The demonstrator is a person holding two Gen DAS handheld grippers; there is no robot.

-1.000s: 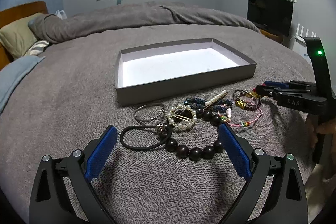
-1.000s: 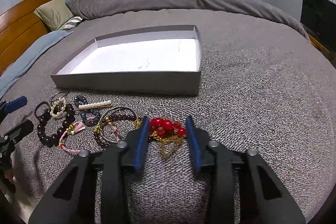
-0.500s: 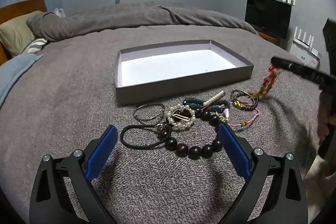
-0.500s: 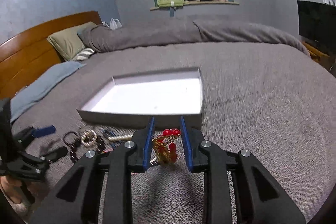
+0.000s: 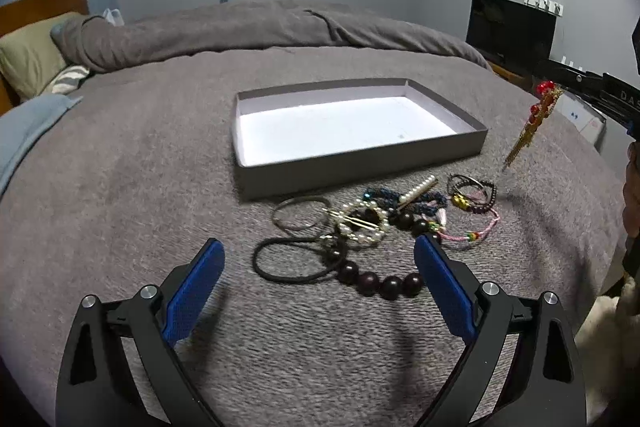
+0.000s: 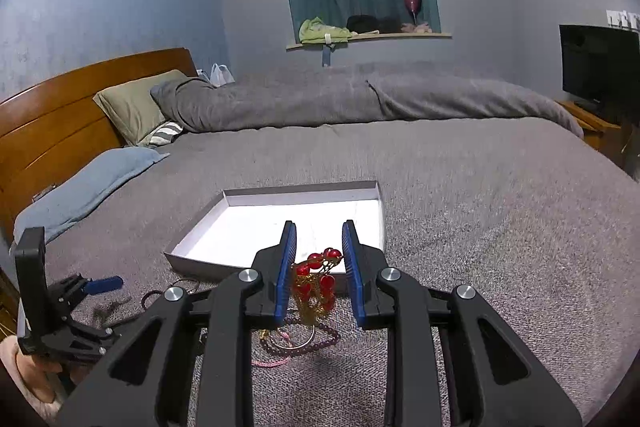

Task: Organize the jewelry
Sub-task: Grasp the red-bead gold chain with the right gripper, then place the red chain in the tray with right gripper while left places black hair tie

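A grey tray with a white floor [image 5: 360, 163] lies on the bed; it also shows in the right wrist view [image 6: 208, 263]. In front of it lies a pile of jewelry: a dark bead bracelet [image 5: 376, 281], a pearl ring clip [image 5: 362, 223], a black hair tie [image 5: 292, 261] and woven bracelets [image 5: 474, 193]. My right gripper [image 6: 319, 255] is shut on a red-bead gold necklace [image 6: 316, 287] and holds it in the air, right of the tray [image 5: 538, 111]. My left gripper [image 5: 320, 279] is open and empty just before the pile.
The grey bedspread [image 5: 120, 187] covers the whole bed. Pillows [image 6: 132, 107] and a wooden headboard [image 6: 52, 123] are at the left. A black TV [image 6: 596, 67] stands at the right. A purple bead bracelet [image 6: 304, 343] lies under my right gripper.
My right gripper closed on the red-bead necklace, lifted it off the bedspread and rose well above the pile. My left gripper has stayed in place.
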